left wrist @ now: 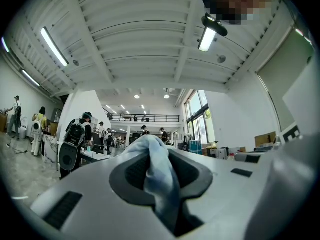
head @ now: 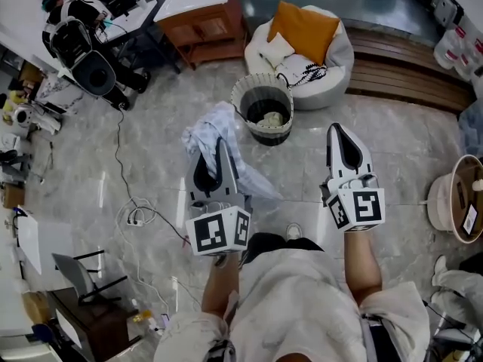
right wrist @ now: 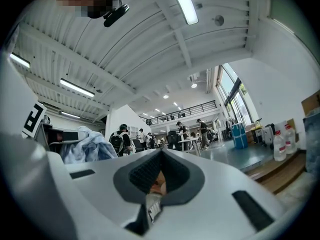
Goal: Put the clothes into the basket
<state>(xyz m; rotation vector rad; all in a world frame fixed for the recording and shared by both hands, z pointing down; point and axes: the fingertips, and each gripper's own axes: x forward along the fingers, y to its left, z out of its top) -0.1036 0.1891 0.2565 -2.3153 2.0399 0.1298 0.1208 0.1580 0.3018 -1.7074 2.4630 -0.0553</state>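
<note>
My left gripper [head: 219, 148] is shut on a pale blue-white garment [head: 215, 127], which bunches over its tip and trails down to the right. In the left gripper view the cloth [left wrist: 159, 171] runs between the jaws of that gripper [left wrist: 152, 145]. The round striped basket [head: 240, 96] stands on the floor just beyond and between both grippers, with a pale garment [head: 272, 118] inside it. My right gripper [head: 337, 130] is level with the left one, to the right of the basket. Its jaws meet at the tip [right wrist: 161, 153], and I see no garment in it.
A white beanbag seat [head: 339, 59] with an orange cushion [head: 306, 29] sits right behind the basket. A wooden table [head: 200, 13] stands at the back left and wooden steps [head: 407, 74] at the right. A cable [head: 124, 202] lies on the marble floor at the left.
</note>
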